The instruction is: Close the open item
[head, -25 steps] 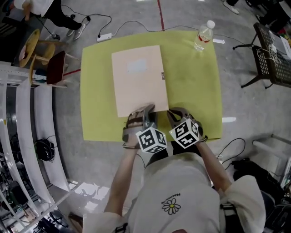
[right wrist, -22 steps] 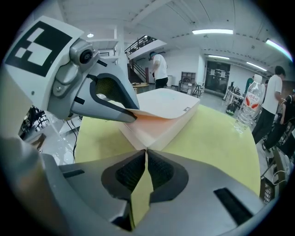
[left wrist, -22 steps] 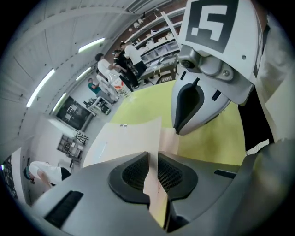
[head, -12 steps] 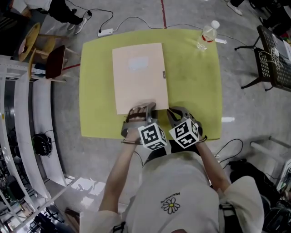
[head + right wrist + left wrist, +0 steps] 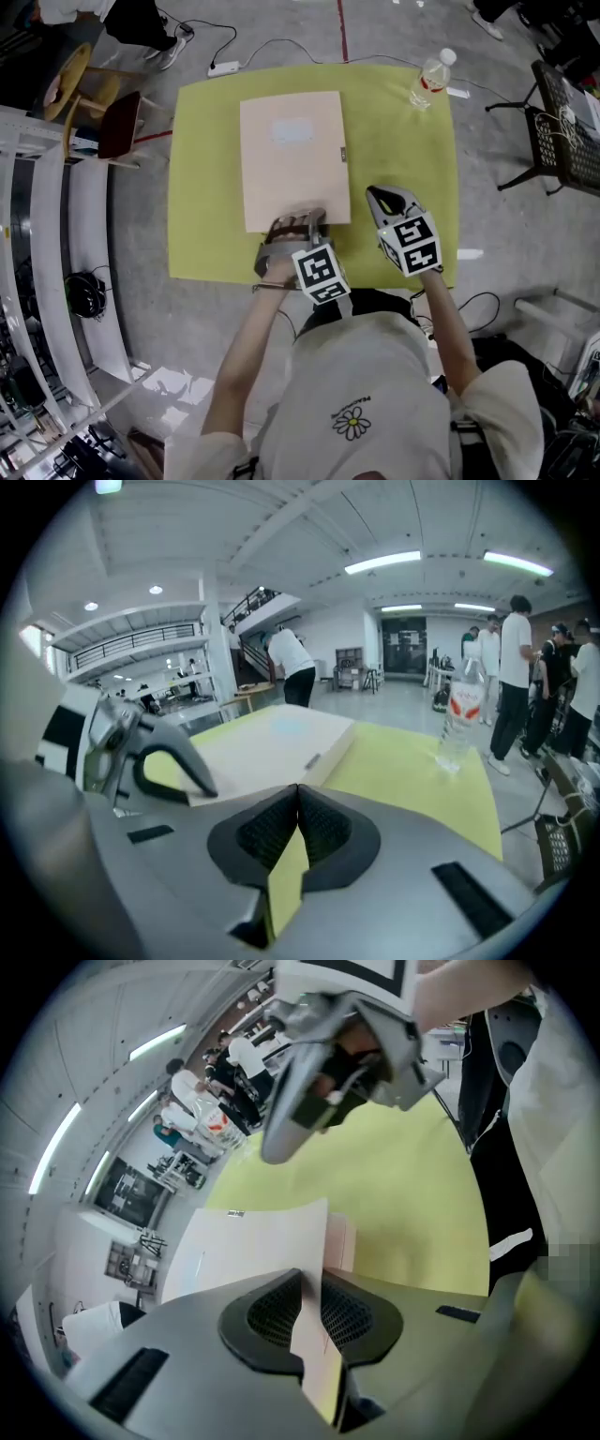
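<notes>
A flat pale-pink box file lies on the yellow-green table, its clasp on the right edge. My left gripper sits at the file's near edge. In the left gripper view its pads pinch the thin cover, which bows slightly above the file's body. My right gripper hovers over bare table to the right of the file, apart from it. Its jaws are shut with nothing between them. It also shows at the top of the left gripper view.
A water bottle stands at the table's far right corner. A wooden chair is off the left side and a black mesh chair off the right. A power strip and cables lie on the floor beyond the table.
My right gripper has moved right and a little forward, away from the file's near edge. The left gripper has stayed at that edge.
</notes>
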A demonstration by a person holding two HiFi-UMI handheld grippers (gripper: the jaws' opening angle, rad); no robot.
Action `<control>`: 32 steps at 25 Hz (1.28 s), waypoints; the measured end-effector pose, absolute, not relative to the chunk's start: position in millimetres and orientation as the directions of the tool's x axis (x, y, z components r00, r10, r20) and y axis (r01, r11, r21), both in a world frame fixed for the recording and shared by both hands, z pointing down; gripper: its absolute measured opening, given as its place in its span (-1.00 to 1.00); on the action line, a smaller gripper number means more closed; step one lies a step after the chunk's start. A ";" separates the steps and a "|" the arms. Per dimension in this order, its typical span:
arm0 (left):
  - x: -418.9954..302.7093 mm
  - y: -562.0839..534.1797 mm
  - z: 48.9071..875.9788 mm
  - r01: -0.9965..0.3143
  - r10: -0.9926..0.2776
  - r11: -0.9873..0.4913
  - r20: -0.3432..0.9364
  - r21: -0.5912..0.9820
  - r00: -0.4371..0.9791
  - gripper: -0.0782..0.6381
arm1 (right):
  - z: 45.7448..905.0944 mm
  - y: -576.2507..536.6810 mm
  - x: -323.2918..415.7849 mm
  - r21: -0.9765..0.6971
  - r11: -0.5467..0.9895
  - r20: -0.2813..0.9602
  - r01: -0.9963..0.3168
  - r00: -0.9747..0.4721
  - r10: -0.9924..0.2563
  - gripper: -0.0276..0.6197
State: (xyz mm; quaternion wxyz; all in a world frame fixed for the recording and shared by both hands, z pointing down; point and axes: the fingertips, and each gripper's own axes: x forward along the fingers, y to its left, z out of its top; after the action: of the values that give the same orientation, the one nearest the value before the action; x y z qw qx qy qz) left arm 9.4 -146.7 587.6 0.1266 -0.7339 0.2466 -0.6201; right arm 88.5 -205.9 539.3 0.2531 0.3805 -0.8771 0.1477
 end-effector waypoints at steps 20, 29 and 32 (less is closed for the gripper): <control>8.3 -143.6 588.1 -0.227 -0.350 -0.926 0.911 -0.301 0.220 -0.46 | 568.2 -280.7 14.7 0.024 0.780 0.624 -0.625 -0.600 -0.500 -0.87; 18.0 -118.5 596.0 -0.231 -0.104 -0.972 0.948 -0.033 0.302 0.00 | 568.6 -280.9 16.4 0.052 0.774 0.607 -0.631 -0.596 -0.526 -0.87; 16.5 -120.0 597.4 -0.213 -0.122 -0.975 0.957 -0.065 0.263 -0.01 | 568.2 -280.3 15.6 0.069 0.776 0.607 -0.627 -0.592 -0.531 -0.87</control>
State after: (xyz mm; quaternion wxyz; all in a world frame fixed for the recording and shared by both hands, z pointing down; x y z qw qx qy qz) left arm 16.5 -120.0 597.4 -0.0382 -0.7938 0.1054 -0.5978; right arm 15.6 -280.3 568.2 0.3134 0.3256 -0.8888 0.0762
